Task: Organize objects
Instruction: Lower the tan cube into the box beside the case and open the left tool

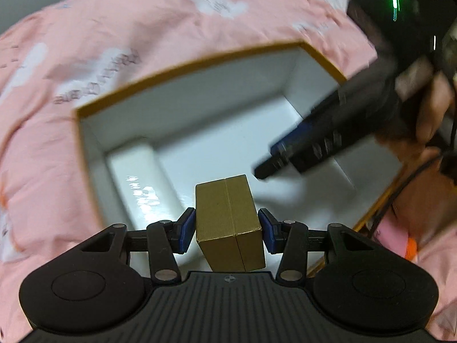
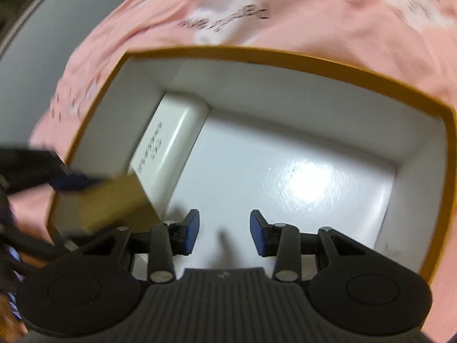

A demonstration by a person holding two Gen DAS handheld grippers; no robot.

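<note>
While the left tool (image 1: 227, 230) pinches a small brown cardboard box (image 1: 230, 223), long axis pointing into the open white-lined box (image 1: 200, 108), the right tool (image 2: 224, 233) hangs spread, empty.

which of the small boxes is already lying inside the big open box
The white box, lying flat along the big box's left inner wall. The brown cardboard box is held between the left gripper's jaws, above the floor.

The small brown corrugated-cardboard box (image 1: 230, 223) looks matt and ribbed. The large open mustard-rimmed box (image 2: 285, 54) has a glossy white floor. The pink printed cloth (image 1: 142, 28) is soft and creased.
</note>
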